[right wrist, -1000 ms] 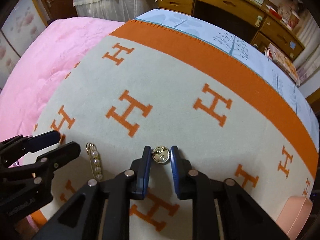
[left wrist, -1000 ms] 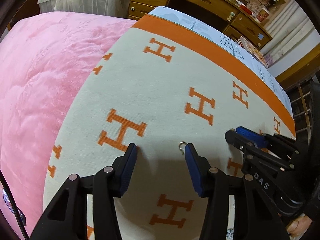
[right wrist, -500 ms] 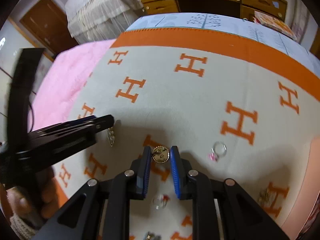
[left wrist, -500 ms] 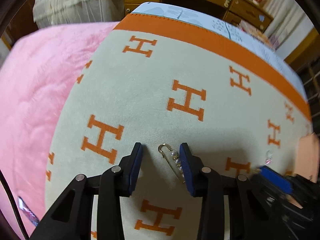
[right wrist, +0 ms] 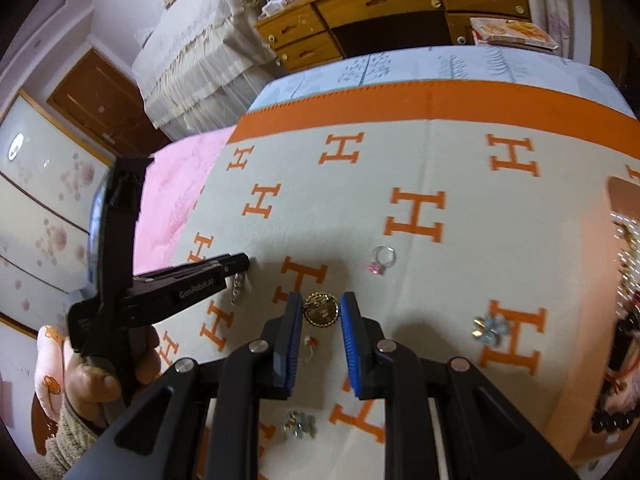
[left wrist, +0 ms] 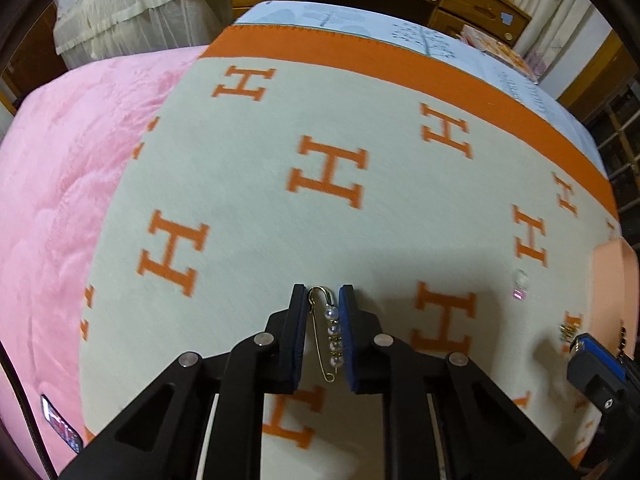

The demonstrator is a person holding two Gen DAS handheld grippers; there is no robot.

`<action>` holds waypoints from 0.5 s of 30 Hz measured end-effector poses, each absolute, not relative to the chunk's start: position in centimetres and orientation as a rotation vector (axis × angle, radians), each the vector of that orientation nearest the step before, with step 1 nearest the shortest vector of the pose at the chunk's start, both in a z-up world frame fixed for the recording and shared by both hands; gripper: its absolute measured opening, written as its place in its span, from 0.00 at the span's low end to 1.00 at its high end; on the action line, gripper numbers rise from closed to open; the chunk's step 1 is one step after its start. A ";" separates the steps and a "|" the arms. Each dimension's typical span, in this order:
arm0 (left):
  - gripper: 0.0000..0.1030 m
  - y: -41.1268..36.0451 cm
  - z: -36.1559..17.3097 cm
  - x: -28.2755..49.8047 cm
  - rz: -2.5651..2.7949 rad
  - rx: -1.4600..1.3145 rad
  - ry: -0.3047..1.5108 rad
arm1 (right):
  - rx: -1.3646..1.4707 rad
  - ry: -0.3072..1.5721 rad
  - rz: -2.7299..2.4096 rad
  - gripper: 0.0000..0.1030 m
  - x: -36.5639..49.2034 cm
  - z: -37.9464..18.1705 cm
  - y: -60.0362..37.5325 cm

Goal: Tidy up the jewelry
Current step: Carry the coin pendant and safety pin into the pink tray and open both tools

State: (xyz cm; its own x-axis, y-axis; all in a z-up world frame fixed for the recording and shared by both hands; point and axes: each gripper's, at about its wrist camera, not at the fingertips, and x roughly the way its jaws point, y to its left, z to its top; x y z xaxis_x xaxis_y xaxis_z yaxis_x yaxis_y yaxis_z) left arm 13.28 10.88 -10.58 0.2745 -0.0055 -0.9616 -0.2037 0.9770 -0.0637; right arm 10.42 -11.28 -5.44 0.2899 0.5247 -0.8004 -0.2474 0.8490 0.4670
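Right now your left hand-held gripper [left wrist: 323, 294] has its jaws drawn in on the pearl pin [left wrist: 330, 334], having just been closing; the gold pin with its row of pearls sits lengthwise between the blue pads [left wrist: 346, 336], pinched, its hooked end poking out past the fingertips. Your right hand-held gripper [right wrist: 320, 308] is clamped narrowly on a round gold brooch [right wrist: 319, 310], which is held by its edges at the very tips of the jaws, above the blanket [right wrist: 460, 168].

Just below that brooch, a small piece with a red spot [right wrist: 310, 343] lies on the blanket between the right fingers, and a silvery cluster [right wrist: 299, 426] lies nearer still. To the right of the gripper, a pale blue flower-shaped piece [right wrist: 489, 330] rests beside an orange H. A little farther out, a ring with a pink stone [right wrist: 382, 259] lies on the cream cloth, apart from both grippers. At the right edge, a peach-coloured jewelry box [right wrist: 618, 196] stands open with beads and chains inside; what exactly they are is too blurred to tell.

From the right wrist view, your left hand [right wrist: 104, 380] shows around the handle of its gripper, with a knitted sleeve [right wrist: 68, 440] at the wrist. Beyond the blanket's orange border, a pink bedspread [left wrist: 60, 184] covers the bed to the left, a light blue sheet [left wrist: 400, 36] lies past the border, and a wooden dresser [right wrist: 400, 12] stands at the back.
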 end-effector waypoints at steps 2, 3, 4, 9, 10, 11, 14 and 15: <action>0.09 9.8 -9.9 13.0 0.099 -0.195 1.284 | 0.290 1.140 0.513 0.19 9.8 -4.7 -12.5; 0.09 9.2 -9.4 12.9 0.081 -0.195 1.280 | 0.303 1.124 0.505 0.19 9.4 -4.3 -13.4; 0.09 8.3 -8.7 12.7 0.052 -0.184 1.265 | 0.316 1.108 0.494 0.19 9.1 -3.9 -14.2; 0.09 4.2 -5.7 12.3 -0.041 -0.137 1.208 | 0.395 1.036 0.397 0.19 7.7 -2.6 -19.4; 0.09 3.2 -5.0 12.3 -0.068 -0.133 1.200 | 0.409 1.023 0.372 0.19 7.4 -2.4 -20.5; 0.09 2.2 -4.5 12.3 -0.096 -0.131 1.193 | 0.415 1.011 0.353 0.19 7.1 -2.2 -21.2; 0.09 -1.2 -2.5 12.2 -0.183 -0.108 1.160 | 0.417 0.970 0.275 0.19 6.2 -1.6 -23.8; 0.09 -2.3 -1.9 12.2 -0.209 -0.100 1.149 | 0.416 0.962 0.250 0.19 6.0 -1.5 -24.6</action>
State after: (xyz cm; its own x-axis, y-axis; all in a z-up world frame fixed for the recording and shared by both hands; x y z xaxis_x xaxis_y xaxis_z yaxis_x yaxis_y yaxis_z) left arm 12.20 -2.31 -1.94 0.3923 -0.2158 -0.8942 0.1131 0.9760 -0.1860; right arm 6.04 -24.64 -1.54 0.5521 0.3858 -0.7392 -0.0230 0.8932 0.4490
